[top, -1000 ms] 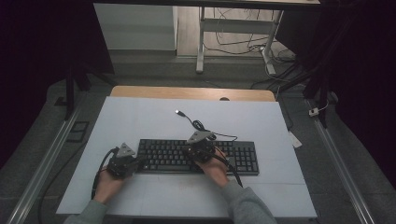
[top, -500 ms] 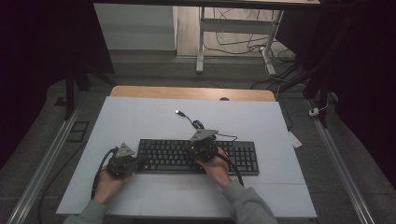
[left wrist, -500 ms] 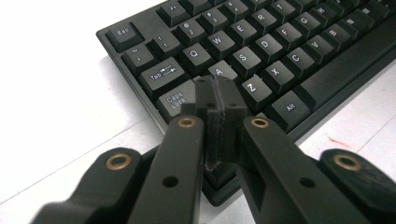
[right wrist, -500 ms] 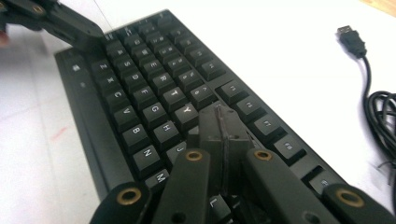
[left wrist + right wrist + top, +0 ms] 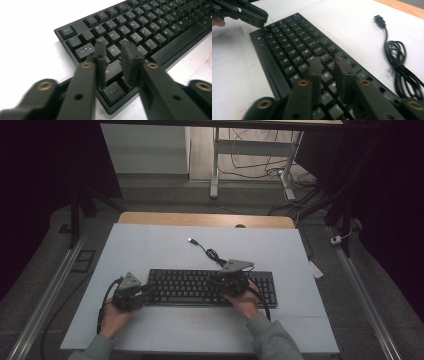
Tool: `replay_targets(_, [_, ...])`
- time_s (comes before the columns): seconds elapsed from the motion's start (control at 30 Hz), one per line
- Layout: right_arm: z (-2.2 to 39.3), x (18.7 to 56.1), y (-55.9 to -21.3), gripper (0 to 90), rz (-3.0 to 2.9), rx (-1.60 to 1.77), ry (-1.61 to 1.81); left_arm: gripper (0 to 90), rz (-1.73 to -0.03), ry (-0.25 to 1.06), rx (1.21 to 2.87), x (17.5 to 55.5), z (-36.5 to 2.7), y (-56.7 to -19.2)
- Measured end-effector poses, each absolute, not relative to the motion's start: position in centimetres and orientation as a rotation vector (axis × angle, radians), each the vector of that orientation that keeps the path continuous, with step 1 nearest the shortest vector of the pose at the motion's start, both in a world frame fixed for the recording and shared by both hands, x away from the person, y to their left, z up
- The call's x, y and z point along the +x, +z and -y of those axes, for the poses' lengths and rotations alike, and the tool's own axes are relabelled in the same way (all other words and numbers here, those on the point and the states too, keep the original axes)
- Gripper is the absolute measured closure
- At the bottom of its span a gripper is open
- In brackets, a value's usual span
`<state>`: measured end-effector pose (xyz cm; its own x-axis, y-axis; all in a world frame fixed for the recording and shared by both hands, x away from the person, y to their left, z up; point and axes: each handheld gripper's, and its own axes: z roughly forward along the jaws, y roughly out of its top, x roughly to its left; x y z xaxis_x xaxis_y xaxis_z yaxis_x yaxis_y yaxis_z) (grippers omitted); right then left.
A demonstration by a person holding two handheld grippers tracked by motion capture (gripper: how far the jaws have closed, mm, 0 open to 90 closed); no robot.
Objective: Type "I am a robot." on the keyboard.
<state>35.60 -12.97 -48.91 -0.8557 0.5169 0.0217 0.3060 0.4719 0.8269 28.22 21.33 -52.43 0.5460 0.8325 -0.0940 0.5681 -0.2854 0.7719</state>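
Both claws, the left claw (image 5: 148, 290) and the right claw (image 5: 216, 281), are hovering over the one keyboard (image 5: 200, 287), jaws having just been parting with nothing gripped, its long axis running along the desk's (image 5: 150, 245) near edge, left claw sitting over its left end, one cable (image 5: 210, 252) trailing behind.

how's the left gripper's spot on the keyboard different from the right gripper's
The left gripper sits at the keyboard's left end, its tips over the keys near Tab and A; the right gripper hangs over keys right of the middle. The left one lies low by the edge; the right one is fully above the keys. Both jaws have just been opening, with nothing between them.
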Motion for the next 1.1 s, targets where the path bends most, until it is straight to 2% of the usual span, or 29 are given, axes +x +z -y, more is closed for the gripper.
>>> replay_targets(0.17, [14.5, 34.9, -48.9, 61.0, -2.461, 0.725, 1.331, 55.3, -1.152, 0.428, 1.986, 28.3, -21.4, -52.5])
replay_targets(0.43, [16.8, 34.0, -48.9, 54.9, -2.429, 0.719, 1.336, 46.6, -1.179, 0.426, 1.988, 28.3, -21.6, -52.6])
replay_targets(0.7, [18.3, 33.3, -49.1, 52.5, -2.422, 0.731, 1.314, 42.2, -1.191, 0.428, 1.985, 28.3, -21.7, -52.6])
replay_targets(1.1, [18.2, 33.4, -49.3, 51.4, -2.425, 0.723, 1.316, 41.6, -1.166, 0.403, 2.0, 28.4, -21.5, -52.4])
